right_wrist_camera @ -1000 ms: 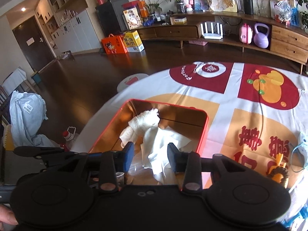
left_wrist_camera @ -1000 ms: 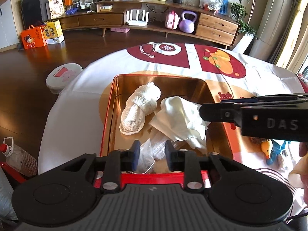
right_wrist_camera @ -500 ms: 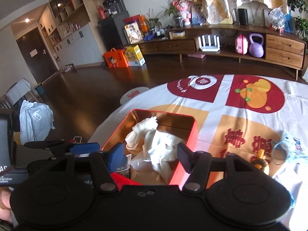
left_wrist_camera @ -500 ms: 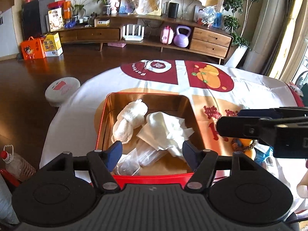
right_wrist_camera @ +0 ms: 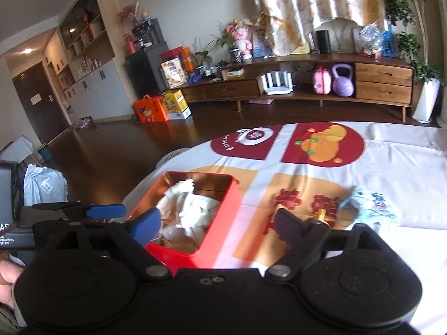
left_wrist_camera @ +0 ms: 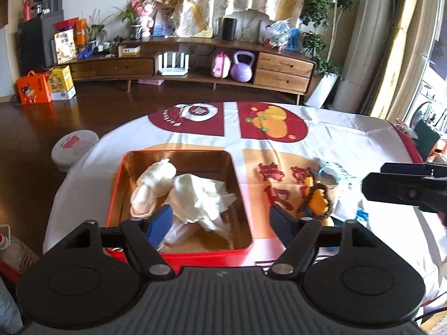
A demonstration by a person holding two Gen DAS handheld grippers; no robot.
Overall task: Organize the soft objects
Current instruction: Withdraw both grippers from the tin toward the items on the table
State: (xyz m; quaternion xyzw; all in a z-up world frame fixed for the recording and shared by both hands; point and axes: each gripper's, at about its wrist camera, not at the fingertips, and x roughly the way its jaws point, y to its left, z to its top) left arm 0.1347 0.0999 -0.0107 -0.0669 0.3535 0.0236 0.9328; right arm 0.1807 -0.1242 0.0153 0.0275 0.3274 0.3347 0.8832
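Opening wide, both grippers [left_wrist_camera: 220, 222] [right_wrist_camera: 215, 226] empty, red tin [left_wrist_camera: 178, 255] holding white cloths [left_wrist_camera: 201, 198]

Both wrist views down-forward; share red tin [left_wrist_camera: 178, 254].

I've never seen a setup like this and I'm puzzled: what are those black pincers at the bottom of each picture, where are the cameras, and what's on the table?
There is no robot: a person holds a two-finger gripper in each hand, with a camera on each looking along its fingers. One picture is from the left gripper, the other from the right gripper. Both have just been opening and hold nothing. On the tablecloth sits a red tin with a white cloth and a gauze bundle inside. Beside it lie an orange toy and a blue face mask.
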